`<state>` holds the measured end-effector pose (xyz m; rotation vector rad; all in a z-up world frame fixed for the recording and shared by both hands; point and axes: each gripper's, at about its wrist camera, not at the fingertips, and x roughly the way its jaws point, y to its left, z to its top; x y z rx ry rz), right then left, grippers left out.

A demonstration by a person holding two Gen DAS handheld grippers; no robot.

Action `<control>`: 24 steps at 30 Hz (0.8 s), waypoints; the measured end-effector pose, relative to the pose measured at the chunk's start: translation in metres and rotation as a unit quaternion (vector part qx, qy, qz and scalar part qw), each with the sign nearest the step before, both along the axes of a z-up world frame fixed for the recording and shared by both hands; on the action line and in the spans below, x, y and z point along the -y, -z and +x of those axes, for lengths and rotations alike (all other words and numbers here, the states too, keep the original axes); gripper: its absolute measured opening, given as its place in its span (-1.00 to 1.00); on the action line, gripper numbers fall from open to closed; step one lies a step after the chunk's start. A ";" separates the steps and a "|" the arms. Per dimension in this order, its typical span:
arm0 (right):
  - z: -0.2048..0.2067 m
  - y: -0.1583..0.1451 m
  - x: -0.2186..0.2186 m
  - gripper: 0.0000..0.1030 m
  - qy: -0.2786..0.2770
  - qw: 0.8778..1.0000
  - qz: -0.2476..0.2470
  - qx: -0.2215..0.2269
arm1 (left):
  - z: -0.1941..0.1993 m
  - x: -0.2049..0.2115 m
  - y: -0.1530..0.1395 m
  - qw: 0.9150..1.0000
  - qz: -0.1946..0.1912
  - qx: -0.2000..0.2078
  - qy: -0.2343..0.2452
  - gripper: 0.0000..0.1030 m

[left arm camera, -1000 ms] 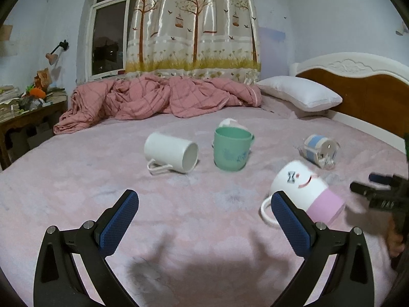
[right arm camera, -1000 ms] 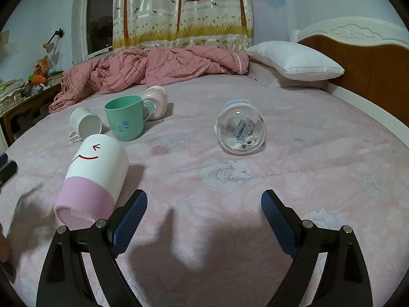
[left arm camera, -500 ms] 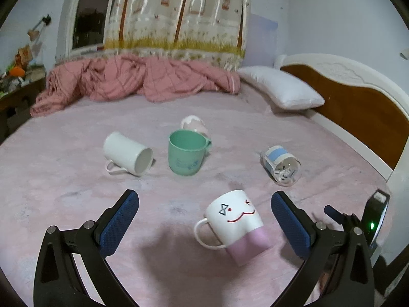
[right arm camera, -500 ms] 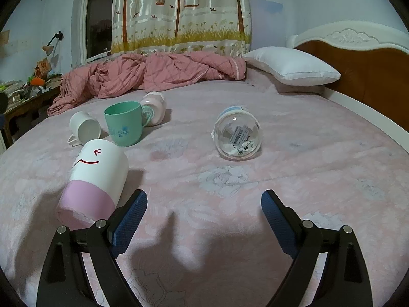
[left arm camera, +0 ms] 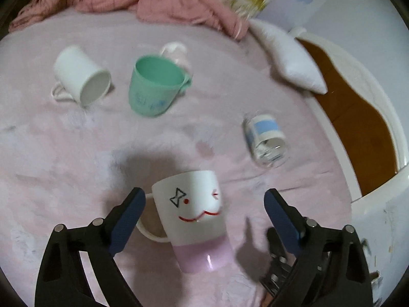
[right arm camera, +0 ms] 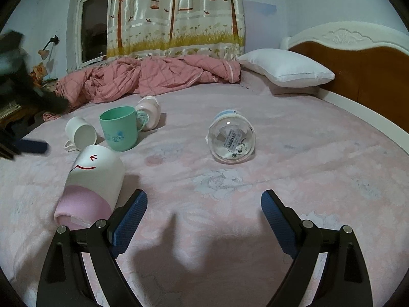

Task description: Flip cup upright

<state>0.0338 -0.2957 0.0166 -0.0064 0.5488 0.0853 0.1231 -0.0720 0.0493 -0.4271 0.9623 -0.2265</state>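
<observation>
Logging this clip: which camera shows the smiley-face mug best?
The left wrist view: the smiley-face mug lies on its side, centred between the open left gripper, with face and handle visible. The right wrist view shows it off to the left, face partly visible, handle hidden.

1. We hold the left claw spread wide over the smiley mug, which lies on its side on the bed; bare sheet shows between the mug's body and the right-hand finger.
2. The mug's handle sits just beside the left-hand finger, crowding that side.
3. Far right, the clear jar lies apart from the mug, with open sheet between.
4. Far left, the green cup, white mug and a small pink cup cluster near together.
5. Our right claw hangs spread over bare sheet; the smiley mug lies just beside its left finger.
</observation>
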 end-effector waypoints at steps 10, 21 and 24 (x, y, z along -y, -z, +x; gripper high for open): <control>0.011 0.007 -0.002 0.79 0.000 1.000 -0.001 -0.026 | 0.026 0.007 0.048 0.998 -0.033 -0.060 -0.015 0.80; 0.008 0.008 -0.007 0.79 -0.003 1.000 -0.015 -0.020 | 0.019 0.017 0.034 0.999 0.035 -0.009 0.003 0.40; 0.009 0.008 -0.006 0.79 -0.001 1.000 -0.011 -0.021 | 0.005 0.017 0.009 0.998 0.036 0.050 0.010 0.33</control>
